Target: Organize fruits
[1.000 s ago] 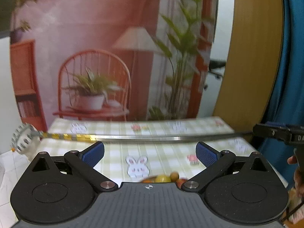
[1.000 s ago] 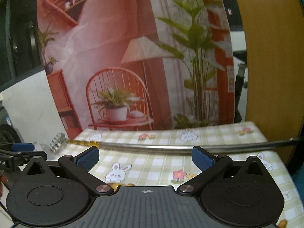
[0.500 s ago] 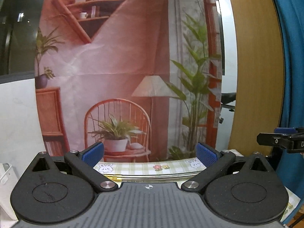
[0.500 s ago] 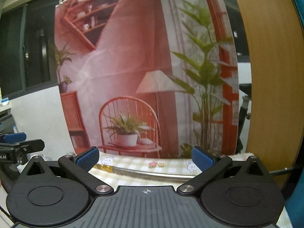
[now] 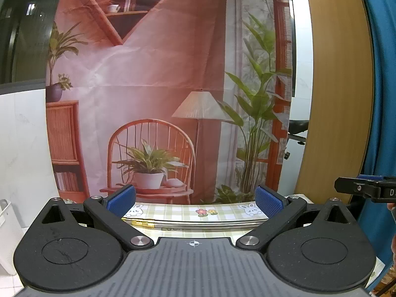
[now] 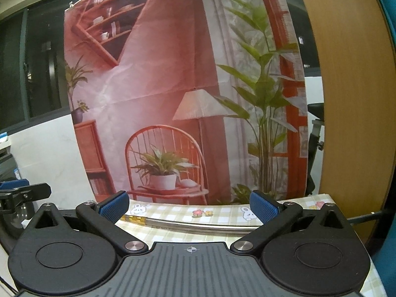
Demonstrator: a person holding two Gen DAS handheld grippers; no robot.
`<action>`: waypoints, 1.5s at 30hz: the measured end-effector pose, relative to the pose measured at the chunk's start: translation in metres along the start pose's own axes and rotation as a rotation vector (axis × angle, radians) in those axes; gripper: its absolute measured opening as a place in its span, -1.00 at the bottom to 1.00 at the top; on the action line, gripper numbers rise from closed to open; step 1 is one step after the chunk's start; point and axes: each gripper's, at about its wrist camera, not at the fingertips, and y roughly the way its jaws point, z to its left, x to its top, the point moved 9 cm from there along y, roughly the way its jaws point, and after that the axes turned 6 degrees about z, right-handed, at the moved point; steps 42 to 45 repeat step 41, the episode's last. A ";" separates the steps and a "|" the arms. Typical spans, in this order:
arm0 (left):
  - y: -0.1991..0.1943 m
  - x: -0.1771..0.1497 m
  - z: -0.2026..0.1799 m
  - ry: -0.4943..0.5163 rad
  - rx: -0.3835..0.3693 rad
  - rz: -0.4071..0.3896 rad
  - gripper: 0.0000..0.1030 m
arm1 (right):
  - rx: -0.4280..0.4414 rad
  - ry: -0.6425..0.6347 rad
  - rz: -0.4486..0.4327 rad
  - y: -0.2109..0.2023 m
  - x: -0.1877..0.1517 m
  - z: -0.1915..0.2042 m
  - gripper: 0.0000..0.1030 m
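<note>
A: What is seen of the grippers?

B: The left gripper [image 5: 195,199] is held with its jaws wide apart, and nothing is between the blue pads [image 5: 121,196]. The same is found for the right gripper [image 6: 189,203]: spread wide, empty. Both are aimed level at the printed backdrop [image 5: 160,86], at 12 o'clock.

A: Where is the fruit?

B: No fruit is shown in either view. Only the far strip of the checked tablecloth [image 5: 198,210] is seen, with a metal rod [image 5: 203,222] laid across it. The fruit is presumably hidden below the gripper bodies, toward 6 o'clock.

A: Which step is judged to be in hand?

B: No piece is held, so probably a pause before or between pickups. For the next move, the grippers must be tilted down toward the table, so that a fruit can be found and approached.
</note>
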 end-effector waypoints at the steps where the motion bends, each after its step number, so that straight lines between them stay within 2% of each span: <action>1: 0.000 0.000 0.000 -0.002 -0.001 0.000 1.00 | 0.000 0.002 0.000 0.000 0.000 0.000 1.00; 45: 0.001 0.001 0.001 -0.028 -0.024 0.008 1.00 | -0.016 0.017 -0.013 -0.005 0.002 -0.005 1.00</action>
